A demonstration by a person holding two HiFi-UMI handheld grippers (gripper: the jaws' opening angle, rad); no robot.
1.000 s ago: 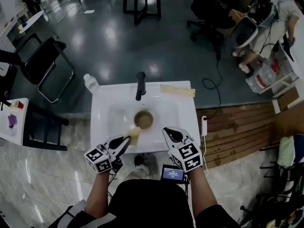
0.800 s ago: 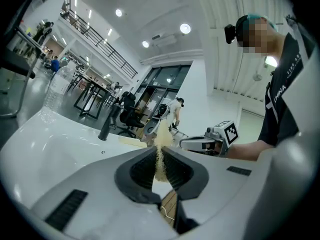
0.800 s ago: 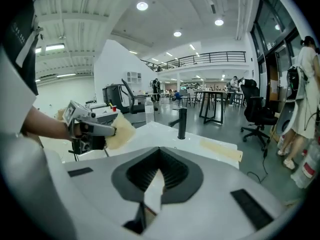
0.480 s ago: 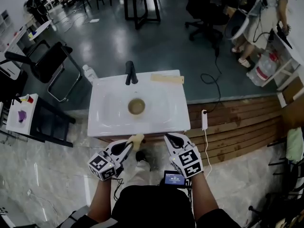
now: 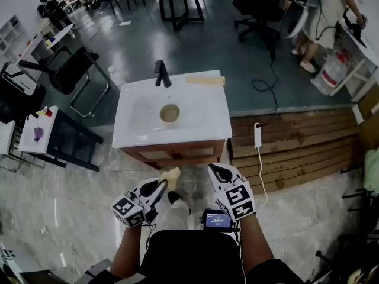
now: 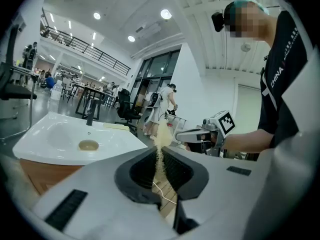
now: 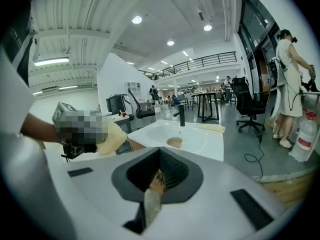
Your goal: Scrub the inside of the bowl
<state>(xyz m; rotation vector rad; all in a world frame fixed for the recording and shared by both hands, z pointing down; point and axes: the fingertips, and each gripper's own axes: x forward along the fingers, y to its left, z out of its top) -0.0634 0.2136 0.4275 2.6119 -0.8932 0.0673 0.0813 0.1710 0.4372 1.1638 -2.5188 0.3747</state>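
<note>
A small brown bowl sits in the basin of the white sink, below the black faucet. I stand back from the cabinet, and both grippers hang over the floor, well short of the sink. My left gripper is shut on a yellow sponge, which shows as a thin sliver between the jaws. My right gripper is shut with nothing in it. The bowl lies far ahead of the right gripper; it is also far off in the left gripper view.
A beige strip lies on the sink's back right edge, and a water bottle stands at its left corner. A black chair and side table are left. A wooden platform with a power strip is right.
The person has stepped back from the sink, so it has drawn away up the head view. Both grippers left the sink's front edge, now over the floor. The left still holds the sponge.
</note>
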